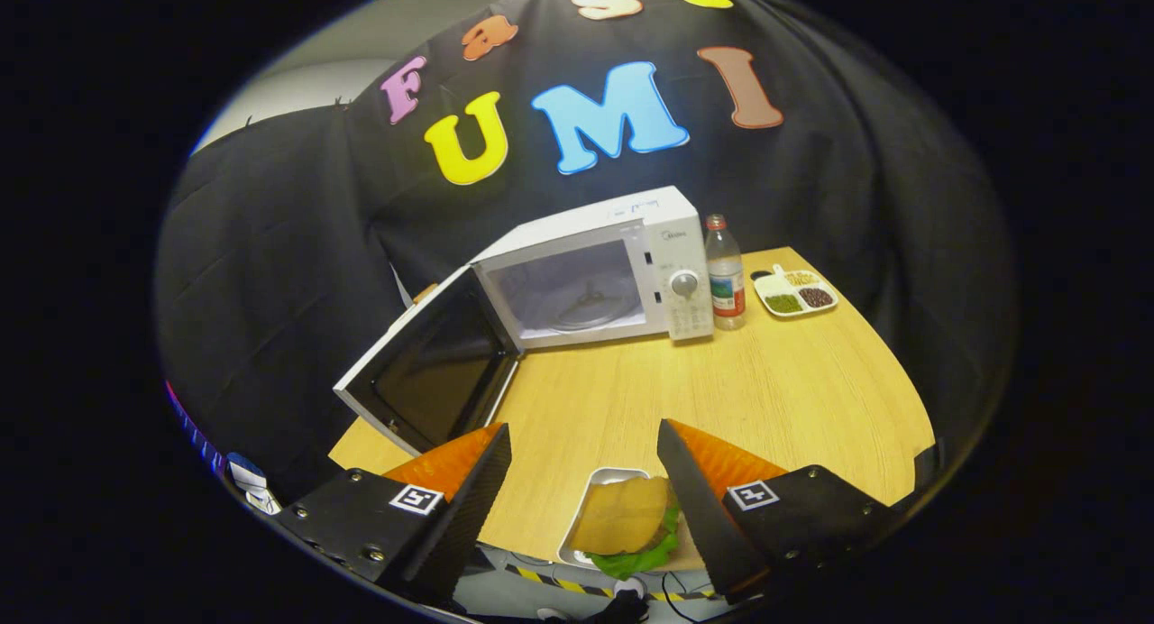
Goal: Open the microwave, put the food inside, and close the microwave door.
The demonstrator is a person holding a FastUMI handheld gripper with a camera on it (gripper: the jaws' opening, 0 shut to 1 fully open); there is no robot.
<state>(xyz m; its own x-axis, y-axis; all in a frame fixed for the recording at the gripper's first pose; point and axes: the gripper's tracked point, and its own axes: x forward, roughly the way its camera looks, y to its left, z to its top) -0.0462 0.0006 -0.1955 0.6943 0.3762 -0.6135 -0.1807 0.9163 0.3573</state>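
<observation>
Gripper (584, 444): jaws spread wide, holding nothing. The two fingers stand well apart above the near edge of the table (775, 399), with bare tabletop showing in the gap between their tips. Each finger carries a small square black-and-white marker on its body.

Food: a burger (624, 521), flat bun on top with green lettuce showing at its near edge, sits in a white tray (602, 476) at the near edge of the table. It lies low between the two fingers, closer to the right one, whose inner edge overlaps the tray's right side in this view. Whether that finger touches the tray cannot be told. The left finger is clear of it.

Microwave (622, 245): white, standing at the far side of the table, beyond the fingers. Its door (433, 367) is swung fully open to the left, dark inner face turned toward the camera. The cavity is lit and the glass turntable is visible inside. The control panel on the right carries a round dial with buttons beneath.

Writing: a small brand mark sits at the top of the control panel, too small to make out. A faint scribble is on the microwave's top, illegible.

Just right of the microwave stands a clear bottle (726, 277) with a red cap and a label. Further right lies a white divided dish (793, 292) holding green, dark and yellowish portions.
</observation>
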